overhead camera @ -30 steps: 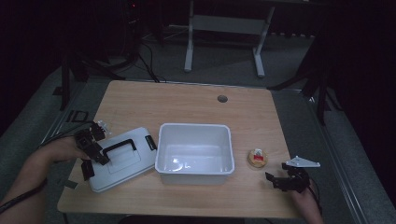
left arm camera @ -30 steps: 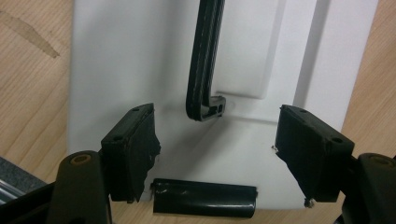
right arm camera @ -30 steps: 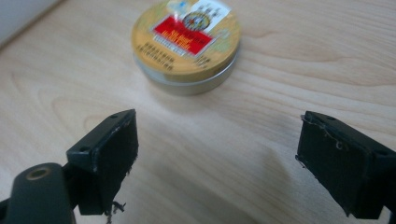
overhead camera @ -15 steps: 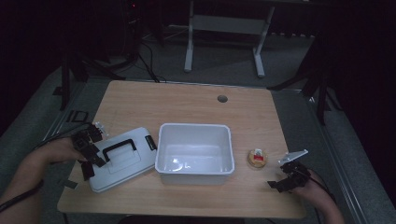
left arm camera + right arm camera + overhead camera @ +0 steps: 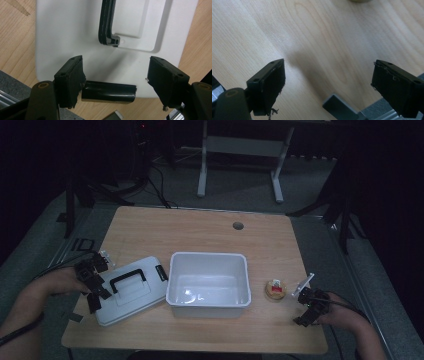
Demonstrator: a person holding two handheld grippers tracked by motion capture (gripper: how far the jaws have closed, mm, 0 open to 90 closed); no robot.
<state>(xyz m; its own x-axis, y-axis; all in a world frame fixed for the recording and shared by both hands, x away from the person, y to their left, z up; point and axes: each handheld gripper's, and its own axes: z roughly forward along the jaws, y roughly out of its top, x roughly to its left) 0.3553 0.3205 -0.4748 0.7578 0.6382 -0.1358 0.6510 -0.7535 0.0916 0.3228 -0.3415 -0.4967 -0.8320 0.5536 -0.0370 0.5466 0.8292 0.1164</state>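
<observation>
Left gripper over the lid's near-left end; bin just to its right.

White lid [image 5: 131, 288] with black handle [image 5: 108, 25] lies flat on the table [image 5: 200, 232], touching the open white bin [image 5: 209, 283] on the bin's left. Lid's long axis runs left-near to right-far. Left gripper [image 5: 115, 80] hovers above the lid's end latch [image 5: 108, 92], jaws part open, one pad touching the latch, no squeeze. Right gripper [image 5: 328, 85] is wide, empty, near the right table edge beside a small round object [image 5: 275, 289]. Left hand is nearer.
</observation>
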